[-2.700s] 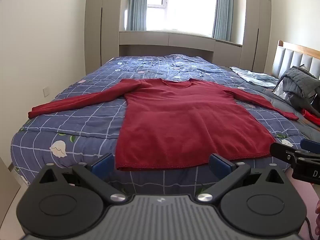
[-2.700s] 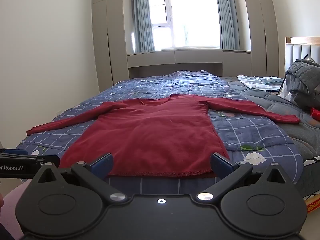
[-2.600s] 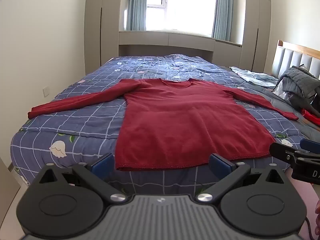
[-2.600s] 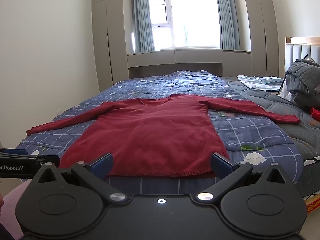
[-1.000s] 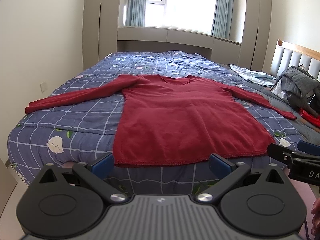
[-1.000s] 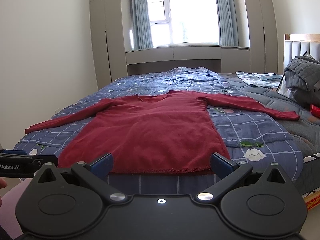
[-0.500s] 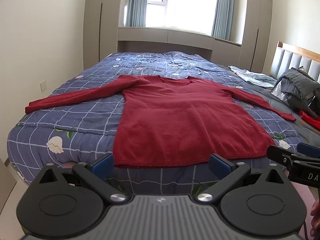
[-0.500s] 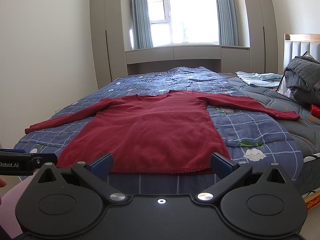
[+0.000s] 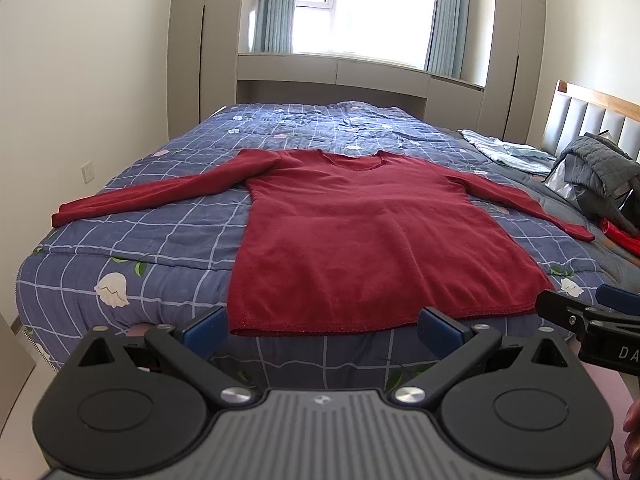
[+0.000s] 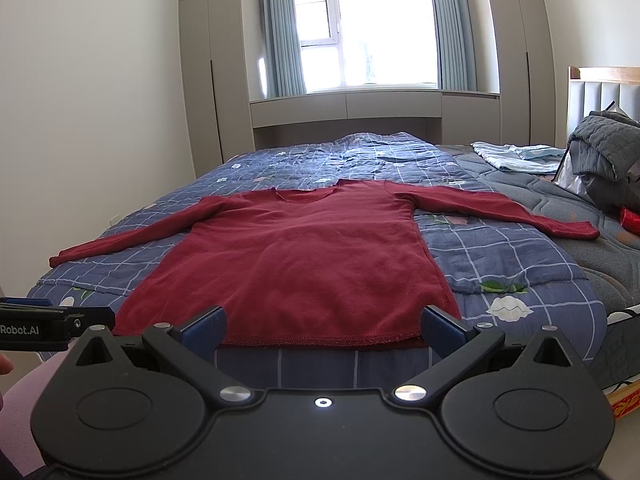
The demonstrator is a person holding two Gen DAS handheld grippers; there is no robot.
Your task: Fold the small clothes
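Dark red long-sleeved knit top (image 9: pixel 368 236) spread flat

It lies unfolded on the blue checked quilt (image 9: pixel 168 240), sleeves stretched out sideways, hem at the near bed edge.

Daylight pours through a curtained window (image 10: pixel 362 32) above a built-in ledge, flanked by tall pale wardrobes (image 10: pixel 204 76), cream walls, a padded headboard (image 9: pixel 592 120) at right

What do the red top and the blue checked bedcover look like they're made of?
Red top: seemingly soft knit or fleece; matte, slightly fuzzy surface, stitched hem. Blue checked bedcover: probably quilted cotton-like fabric; matte, puffy stitched lines, printed flowers. Fibre content cannot be told.
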